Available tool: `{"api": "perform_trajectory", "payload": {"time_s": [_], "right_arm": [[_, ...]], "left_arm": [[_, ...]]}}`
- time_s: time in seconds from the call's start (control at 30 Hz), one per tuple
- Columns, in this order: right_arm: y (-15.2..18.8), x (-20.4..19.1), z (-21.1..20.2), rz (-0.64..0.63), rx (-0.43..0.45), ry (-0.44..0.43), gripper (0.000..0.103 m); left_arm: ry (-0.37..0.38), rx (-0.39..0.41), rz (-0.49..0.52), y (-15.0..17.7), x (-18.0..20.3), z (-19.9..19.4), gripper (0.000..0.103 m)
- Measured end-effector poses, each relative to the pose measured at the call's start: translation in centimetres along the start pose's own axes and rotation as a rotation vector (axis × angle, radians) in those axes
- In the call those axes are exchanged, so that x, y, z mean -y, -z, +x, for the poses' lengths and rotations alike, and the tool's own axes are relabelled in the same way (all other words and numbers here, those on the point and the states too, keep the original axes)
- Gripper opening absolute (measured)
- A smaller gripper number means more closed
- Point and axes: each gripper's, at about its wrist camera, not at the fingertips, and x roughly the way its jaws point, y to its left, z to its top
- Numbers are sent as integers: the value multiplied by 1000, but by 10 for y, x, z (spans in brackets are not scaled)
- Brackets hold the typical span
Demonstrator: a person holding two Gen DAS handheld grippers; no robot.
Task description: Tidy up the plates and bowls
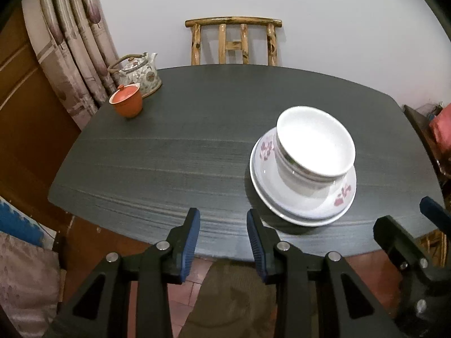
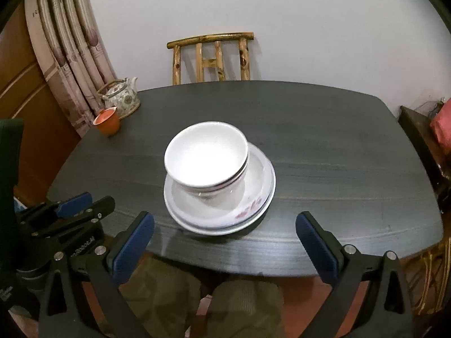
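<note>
A: State the position of the crockery.

B: Two white bowls [image 2: 207, 159], nested one in the other, stand on stacked plates [image 2: 253, 208] with a red flower pattern. The stack rests on the dark worktop [image 2: 338, 152], toward its near edge.

A: Left gripper [image 1: 223, 224] — condition?

B: Jaws partly parted, nothing between them. It hangs over the near edge of the worktop, to the left of the plates and apart from them.

A: Right gripper [image 2: 225, 225]?

B: Jaws spread wide, empty. The blue pads [image 2: 135, 242] sit at the near edge, either side of the stack in the right wrist view, and touch neither plate nor bowl.

A: Other items on the worktop?

B: An orange lidded cup [image 1: 126, 101] and a patterned teapot [image 1: 139, 74] at the far left corner — well apart from the stack. A bamboo chair [image 1: 234, 42] stands behind the worktop against the wall, with a curtain [image 1: 70, 42] at the left.
</note>
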Motion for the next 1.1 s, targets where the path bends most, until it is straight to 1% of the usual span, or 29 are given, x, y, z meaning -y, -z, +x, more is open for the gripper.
{"api": "perform_trajectory", "payload": {"time_s": [0.17, 0.4, 0.53, 0.6, 0.8, 0.93, 1.1], "right_arm": [[12, -2, -2, 2, 7, 6, 100], [27, -8, -2, -26, 25, 41, 100], [30, -11, -2, -39, 28, 47, 100], [32, -11, -2, -40, 38, 49, 101], [37, -18, 1, -64, 46, 62, 101], [38, -16, 5, -52, 46, 56, 101], [40, -15, 11, -44, 22, 51, 101]], "left_arm": [[-7, -3, 0, 11, -2, 0, 35], [-21, 11, -12, 24, -6, -3, 35], [-37, 32, -9, 30, -7, -5, 37], [-36, 32, -12, 32, -8, -3, 38], [-38, 25, -20, 35, -10, 2, 38], [-48, 18, -11, 37, -11, 7, 38], [-42, 3, -24, 36, -12, 12, 38]]}}
